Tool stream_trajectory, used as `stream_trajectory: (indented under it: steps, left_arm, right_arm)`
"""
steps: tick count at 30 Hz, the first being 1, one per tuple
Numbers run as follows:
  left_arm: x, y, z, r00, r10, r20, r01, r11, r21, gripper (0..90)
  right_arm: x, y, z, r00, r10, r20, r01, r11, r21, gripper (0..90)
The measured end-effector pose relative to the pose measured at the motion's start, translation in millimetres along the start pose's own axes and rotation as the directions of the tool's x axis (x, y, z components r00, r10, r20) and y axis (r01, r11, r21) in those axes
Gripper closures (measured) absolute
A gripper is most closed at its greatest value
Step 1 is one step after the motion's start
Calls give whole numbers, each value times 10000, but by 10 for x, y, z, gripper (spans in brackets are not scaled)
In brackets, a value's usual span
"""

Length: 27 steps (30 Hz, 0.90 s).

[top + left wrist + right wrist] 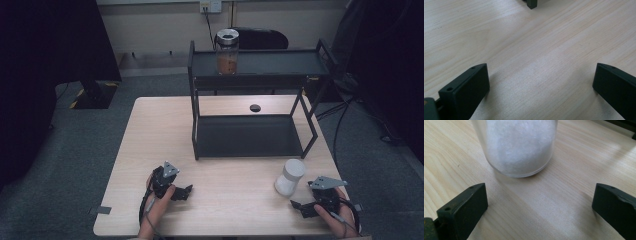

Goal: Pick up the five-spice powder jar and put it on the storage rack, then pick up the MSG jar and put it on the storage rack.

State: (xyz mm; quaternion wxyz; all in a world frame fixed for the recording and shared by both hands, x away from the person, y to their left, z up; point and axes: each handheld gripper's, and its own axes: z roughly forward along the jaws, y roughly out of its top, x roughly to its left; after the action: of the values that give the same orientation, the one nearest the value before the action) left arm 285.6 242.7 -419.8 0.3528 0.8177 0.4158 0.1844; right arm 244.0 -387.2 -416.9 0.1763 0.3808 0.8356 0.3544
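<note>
A white jar (290,176) full of white powder stands upright on the wooden table (235,200), near the front right. My right gripper (299,207) lies just in front of it, open, with bare wood between its jaws; the jar (519,147) rises a short way beyond them. My left gripper (186,192) rests at the front left, jaws wide open over bare table (541,62), holding nothing. A glass jar (227,51) with brown contents and a dark lid stands on the top shelf of the black rack (260,75).
The black two-level rack has a bare lower tray (247,136) at the table's middle back. A small black disc (255,107) lies on the table behind the tray. One rack foot (532,3) shows ahead of the left gripper. A dark chair (260,37) stands beyond the rack.
</note>
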Motion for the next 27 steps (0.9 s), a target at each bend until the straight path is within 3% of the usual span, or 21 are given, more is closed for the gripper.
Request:
stream_trajectory:
  steps: [24, 27]
  left_arm:
    - [0, -1, 0, 10000, 0, 0, 0, 10000, -5, 0]
    - [1, -1, 0, 10000, 6, 1, -6, 10000, -4, 0]
  right_arm:
    - [-3, 77, 16, 10000, -34, -22, 35, 9997, 231, 0]
    - [-26, 100, 19, 9997, 157, -165, -154, 9997, 192, 20]
